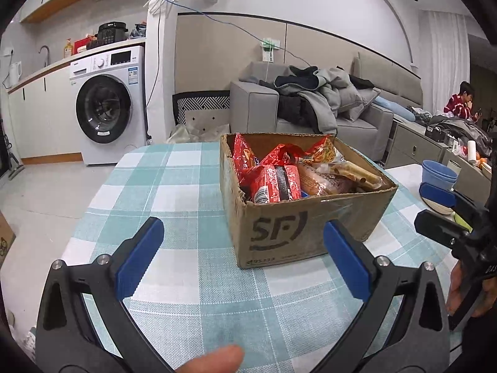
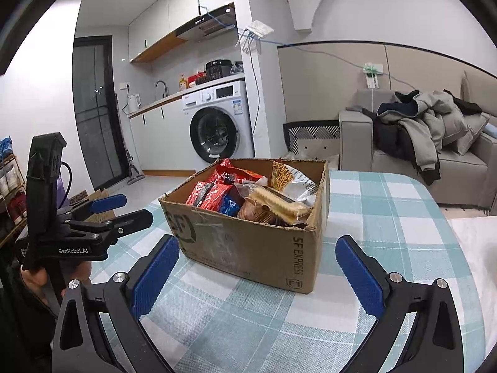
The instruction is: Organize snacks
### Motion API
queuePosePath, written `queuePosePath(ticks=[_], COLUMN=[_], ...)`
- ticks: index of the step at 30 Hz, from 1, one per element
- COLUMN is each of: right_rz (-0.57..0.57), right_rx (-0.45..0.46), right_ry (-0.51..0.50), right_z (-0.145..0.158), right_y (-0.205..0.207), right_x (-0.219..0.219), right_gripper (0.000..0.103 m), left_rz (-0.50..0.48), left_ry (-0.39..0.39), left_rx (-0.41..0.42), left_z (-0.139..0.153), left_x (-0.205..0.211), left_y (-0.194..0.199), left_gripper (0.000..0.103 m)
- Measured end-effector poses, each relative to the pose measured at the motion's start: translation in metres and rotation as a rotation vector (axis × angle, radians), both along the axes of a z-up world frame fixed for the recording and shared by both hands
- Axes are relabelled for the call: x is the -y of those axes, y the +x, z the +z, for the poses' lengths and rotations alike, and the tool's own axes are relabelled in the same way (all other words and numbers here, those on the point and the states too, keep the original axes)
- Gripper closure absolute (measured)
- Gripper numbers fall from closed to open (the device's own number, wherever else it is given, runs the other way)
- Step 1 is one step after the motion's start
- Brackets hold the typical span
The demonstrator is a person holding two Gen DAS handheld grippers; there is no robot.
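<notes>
On checked tablecloth [image 1: 192,295]: one snack-filled cardboard box [image 1: 279,233], two wide-spread tools [image 1: 243,258] [image 2: 256,275].

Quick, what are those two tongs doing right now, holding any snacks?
Left tongs: open, holding nothing, short of the cardboard box.
Right tongs: open, holding nothing, also facing the box.

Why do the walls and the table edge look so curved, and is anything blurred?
Left wrist view: fisheye lens bends the room, black corners; brown cardboard box sharp, fingertip at the bottom blurred. Right wrist view: same bending; tape glare on the box; checked tablecloth evenly lit.
</notes>
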State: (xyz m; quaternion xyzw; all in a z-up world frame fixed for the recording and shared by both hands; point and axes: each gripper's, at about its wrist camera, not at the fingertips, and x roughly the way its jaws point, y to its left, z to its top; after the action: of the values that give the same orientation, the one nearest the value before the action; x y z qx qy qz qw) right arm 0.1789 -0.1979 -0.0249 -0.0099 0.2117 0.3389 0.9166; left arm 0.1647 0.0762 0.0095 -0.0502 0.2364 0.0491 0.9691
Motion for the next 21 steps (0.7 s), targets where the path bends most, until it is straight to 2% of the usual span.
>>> queuePosePath(ticks=[12, 21], right_rz=[-0.015, -0.026], right_rx=[0.088, 0.095], right_ry=[0.013, 0.019], right_z=[-0.005, -0.007], right_y=[-0.011, -0.011], right_x=[0.005, 0.007], right_gripper=[0.001, 0.0], left_rz=[0.021, 0.029], left_ry=[0.011, -0.003], left_rx=[0.082, 0.089], left_z=[-0.015, -0.018], left_x=[-0.001, -0.002], left_y=[-0.002, 0.0], left_gripper=[0.001, 0.001])
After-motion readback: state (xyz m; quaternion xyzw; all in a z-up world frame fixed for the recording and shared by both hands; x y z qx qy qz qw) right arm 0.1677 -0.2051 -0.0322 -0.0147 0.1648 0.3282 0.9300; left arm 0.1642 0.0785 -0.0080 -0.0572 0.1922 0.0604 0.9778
